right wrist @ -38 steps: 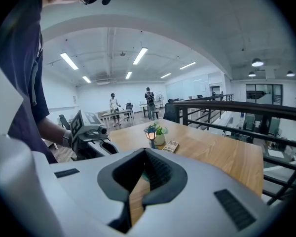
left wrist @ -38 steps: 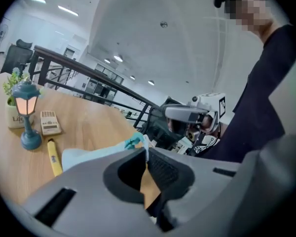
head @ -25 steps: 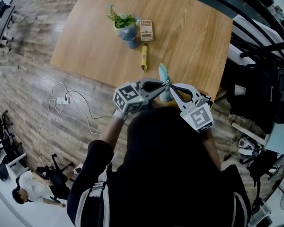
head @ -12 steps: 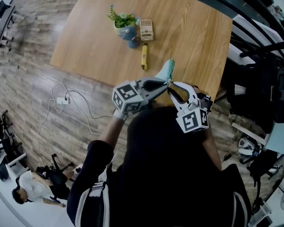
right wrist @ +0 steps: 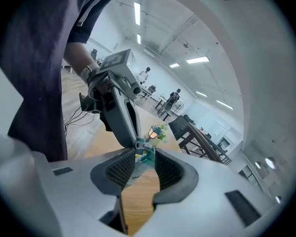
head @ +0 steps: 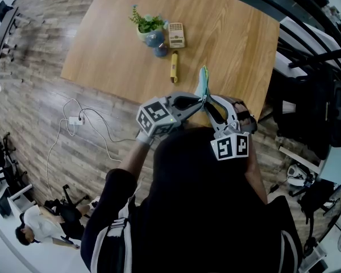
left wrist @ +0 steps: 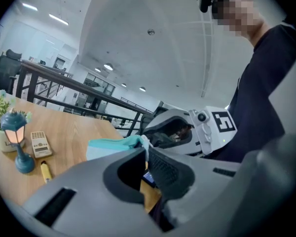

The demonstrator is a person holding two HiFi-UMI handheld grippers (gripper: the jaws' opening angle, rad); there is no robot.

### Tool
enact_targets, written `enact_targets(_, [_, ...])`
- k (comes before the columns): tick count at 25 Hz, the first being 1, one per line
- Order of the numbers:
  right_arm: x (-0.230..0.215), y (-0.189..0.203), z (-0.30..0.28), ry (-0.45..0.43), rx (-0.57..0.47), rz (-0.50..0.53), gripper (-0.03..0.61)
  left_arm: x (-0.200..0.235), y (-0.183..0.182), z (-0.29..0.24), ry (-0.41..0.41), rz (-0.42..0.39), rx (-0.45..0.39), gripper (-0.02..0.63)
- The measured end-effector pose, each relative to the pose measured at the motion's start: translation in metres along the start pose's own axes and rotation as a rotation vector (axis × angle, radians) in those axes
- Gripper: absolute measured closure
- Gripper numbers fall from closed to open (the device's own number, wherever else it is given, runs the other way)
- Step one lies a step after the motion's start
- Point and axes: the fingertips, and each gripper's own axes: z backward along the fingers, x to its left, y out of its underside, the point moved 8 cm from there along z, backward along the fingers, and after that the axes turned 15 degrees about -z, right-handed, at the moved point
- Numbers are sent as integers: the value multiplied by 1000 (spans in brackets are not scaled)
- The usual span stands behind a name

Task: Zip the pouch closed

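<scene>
**A:** What's the left gripper (left wrist: 144, 149) up to?

**B:** Clamped tight. Its jaws are pinched together on one edge of the teal pouch (left wrist: 108, 146), and the rest of the pouch sticks out past the tips, up off the wooden table (head: 227, 33).

**A:** And the right gripper (right wrist: 145, 150)?

**B:** Its jaws have just been opening and they're apart now. The pouch's corner sits right at its tips, in the gap, but the pads aren't pressing on it. The two tools are basically tip to tip with the pouch between them.
</scene>
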Motion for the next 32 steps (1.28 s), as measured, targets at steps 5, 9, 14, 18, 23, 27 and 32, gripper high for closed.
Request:
enact_targets(5, [-1, 0, 1, 8, -10, -21, 443, 0, 2, -3, -6, -13, 27, 600])
enact_targets(9, [-1, 0, 1, 5, -22, -41, 443, -1, 3, -4, -15, -49, 67, 600])
enact_targets(14, [-1, -4, 2, 4, -44, -78, 457, -1, 2, -2, -16, -76, 85, 600])
enact_targets(18, [-3, -4, 4, 7, -69, -107, 513, -4, 3, -5, -16, -134, 132, 600])
enact_targets(23, [-4, -2, 4, -24, -70, -155, 522, -9, -1, -8, -8, -151, 130, 600])
enact_targets(27, [-9, 2, 5, -59, -98, -285, 518, -10, -1, -8, -8, -172, 128, 600])
enact_targets(32, [-18, 4, 9, -227, -218, -585, 414, -17, -8, -1, 12, -288, 135, 600])
